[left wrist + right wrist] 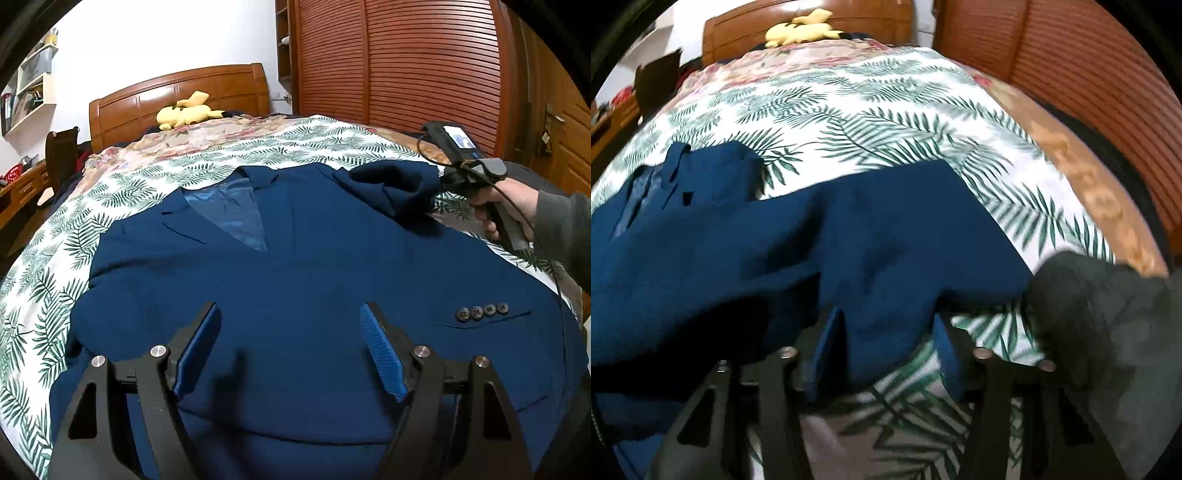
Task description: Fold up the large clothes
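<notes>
A navy blue suit jacket (295,277) lies face up on the fern-print bedcover (140,181), collar toward the headboard and lining showing at the neck. A cuff with several buttons (482,312) lies at the near right. My left gripper (290,308) hovers open over the jacket's lower front, nothing between its blue pads. My right gripper (441,182), held by a hand (495,199), is at the jacket's far right shoulder, where the cloth is bunched and lifted. In the right wrist view that gripper (886,314) is shut on a fold of the jacket (775,240).
A yellow plush toy (184,110) lies by the wooden headboard (221,88). A slatted wooden wardrobe (406,74) stands along the bed's right side. A dark chair (61,155) and desk are at the left. A dark grey sleeve (1108,314) fills the right wrist view's lower right.
</notes>
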